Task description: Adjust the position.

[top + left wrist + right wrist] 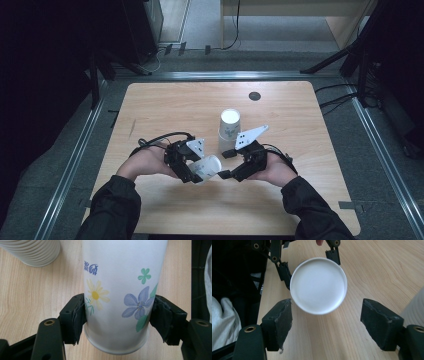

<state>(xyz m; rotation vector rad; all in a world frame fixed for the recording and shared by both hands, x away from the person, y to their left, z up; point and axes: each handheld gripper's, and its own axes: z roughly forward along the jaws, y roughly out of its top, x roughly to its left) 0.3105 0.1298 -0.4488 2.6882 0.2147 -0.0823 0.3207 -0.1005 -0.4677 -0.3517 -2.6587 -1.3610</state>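
A white paper cup (207,166) printed with flowers lies on its side just above the wooden table (165,105). My left gripper (196,172) is shut on it. In the left gripper view the pads (78,315) press both sides of the cup (117,290) near its base. The cup's round mouth (318,286) faces my right gripper (327,315), whose jaws stand open just short of the rim. In the high view the right gripper (225,164) sits close to the right of the cup. A stack of white cups (230,129) stands upside down just behind both grippers.
A small black disc (254,95) lies near the table's far edge. The stack of cups (32,252) is close to the held cup, at its far left in the left gripper view. Metal rails (75,160) run along the table's sides.
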